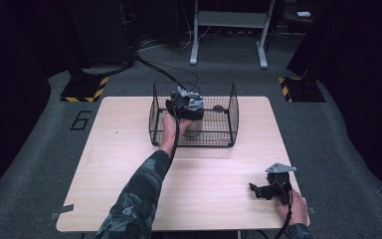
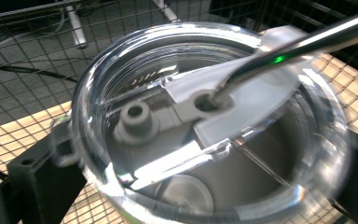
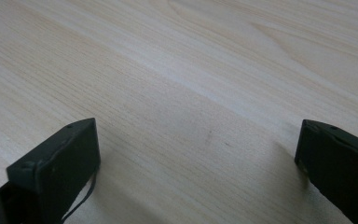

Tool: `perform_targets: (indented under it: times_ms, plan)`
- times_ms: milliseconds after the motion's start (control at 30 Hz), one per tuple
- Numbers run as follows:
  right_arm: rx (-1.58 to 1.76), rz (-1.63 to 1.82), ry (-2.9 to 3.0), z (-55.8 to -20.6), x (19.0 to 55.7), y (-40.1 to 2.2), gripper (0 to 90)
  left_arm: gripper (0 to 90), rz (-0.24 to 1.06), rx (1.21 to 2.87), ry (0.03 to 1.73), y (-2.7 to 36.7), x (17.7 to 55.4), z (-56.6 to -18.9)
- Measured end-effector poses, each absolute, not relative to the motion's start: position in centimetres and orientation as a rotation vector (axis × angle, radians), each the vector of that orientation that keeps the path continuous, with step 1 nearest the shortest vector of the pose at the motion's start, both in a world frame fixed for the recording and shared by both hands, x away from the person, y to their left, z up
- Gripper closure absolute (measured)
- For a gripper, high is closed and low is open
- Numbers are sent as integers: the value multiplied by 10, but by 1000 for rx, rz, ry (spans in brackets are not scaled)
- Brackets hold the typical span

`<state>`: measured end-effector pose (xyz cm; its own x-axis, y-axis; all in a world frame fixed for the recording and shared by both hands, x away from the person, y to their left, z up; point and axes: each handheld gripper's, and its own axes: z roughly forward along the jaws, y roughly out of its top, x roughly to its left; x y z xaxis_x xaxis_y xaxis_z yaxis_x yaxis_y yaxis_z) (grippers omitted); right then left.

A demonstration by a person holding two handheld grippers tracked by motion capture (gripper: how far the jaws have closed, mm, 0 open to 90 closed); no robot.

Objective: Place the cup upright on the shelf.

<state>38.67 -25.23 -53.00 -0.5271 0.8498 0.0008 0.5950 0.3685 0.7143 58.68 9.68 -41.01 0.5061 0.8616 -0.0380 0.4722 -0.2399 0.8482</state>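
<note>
While the left gripper (image 1: 189, 107) is reaching into the wire basket (image 1: 231, 124), its jaws are pinching a tumbler (image 2: 205, 186) by its clear lid (image 2: 98, 93), a metal straw (image 2: 307, 42) poking through the lid. Near the table (image 1: 129, 149) edge, the right gripper (image 3: 196, 154) is resting, jaws spread wide.

A pale wooden desk (image 1: 129, 164) stands on dark grey carpet (image 1: 40, 164). At eleven o'clock and at one o'clock, black stands rest on bases edged with yellow-and-black hazard tape (image 1: 85, 89). At twelve o'clock stands a grey metal frame (image 1: 229, 30). A number six (image 1: 81, 120) marks the floor at ten o'clock. The surroundings are dim.
</note>
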Motion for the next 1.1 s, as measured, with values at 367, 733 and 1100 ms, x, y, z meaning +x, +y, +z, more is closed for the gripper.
perform_targets:
  times_ms: [367,733,1100]
  plan:
    - [1257,952,2267,-530,387,-253,0,1,509,1921,1068,112,571,-393]
    - [1257,953,2267,-530,387,-252,0,1,507,1989,993,128,541,-366]
    - [1256,951,2269,-530,387,-253,0,1,544,1996,950,162,494,-344]
